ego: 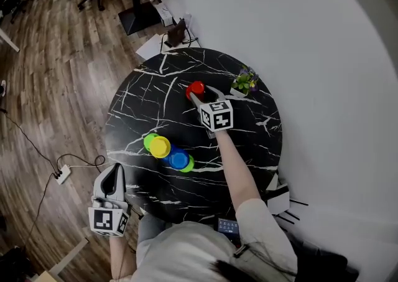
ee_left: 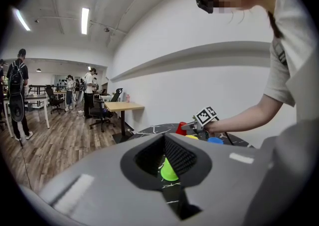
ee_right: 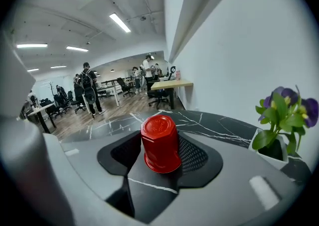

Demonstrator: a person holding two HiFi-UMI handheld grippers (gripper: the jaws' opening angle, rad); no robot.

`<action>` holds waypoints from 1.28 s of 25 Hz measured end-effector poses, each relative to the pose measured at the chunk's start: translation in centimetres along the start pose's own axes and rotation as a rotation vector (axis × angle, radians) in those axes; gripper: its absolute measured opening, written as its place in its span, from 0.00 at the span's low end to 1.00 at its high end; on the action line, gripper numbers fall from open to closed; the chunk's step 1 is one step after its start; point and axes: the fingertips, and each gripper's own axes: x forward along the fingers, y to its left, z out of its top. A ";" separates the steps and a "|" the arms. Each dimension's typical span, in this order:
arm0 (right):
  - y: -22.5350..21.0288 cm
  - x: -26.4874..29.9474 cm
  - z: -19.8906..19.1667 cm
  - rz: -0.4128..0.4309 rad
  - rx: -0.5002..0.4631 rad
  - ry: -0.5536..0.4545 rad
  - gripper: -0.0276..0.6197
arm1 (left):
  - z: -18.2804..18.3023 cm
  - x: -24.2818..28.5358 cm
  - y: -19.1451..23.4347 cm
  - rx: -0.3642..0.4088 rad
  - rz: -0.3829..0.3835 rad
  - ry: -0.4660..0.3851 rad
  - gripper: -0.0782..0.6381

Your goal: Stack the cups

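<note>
Black marble table (ego: 143,106): your right gripper (ego: 204,95) stands open with the upturned red cup (ee_right: 159,142) between its jaws; your left gripper (ego: 114,180) is closed, empty. Closing off-centre could tip or skid the cup.

Glossy plastic cup (ee_right: 160,144), polished marble table (ego: 143,97)

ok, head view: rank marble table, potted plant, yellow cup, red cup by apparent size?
1. marble table
2. potted plant
3. yellow cup and red cup: look about alike from here, not ranking them.
</note>
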 end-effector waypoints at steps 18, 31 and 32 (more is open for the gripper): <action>14.7 -19.7 4.8 -0.135 0.166 -0.192 0.40 | 3.9 1.8 0.6 0.079 -0.459 -0.116 0.19; 21.8 -24.2 2.6 -0.354 0.193 -0.196 0.40 | 4.7 0.5 -0.1 0.130 -0.704 -0.131 0.19; 22.1 -24.0 2.5 -0.363 0.192 -0.190 0.40 | 4.7 0.3 -0.1 0.134 -0.713 -0.131 0.19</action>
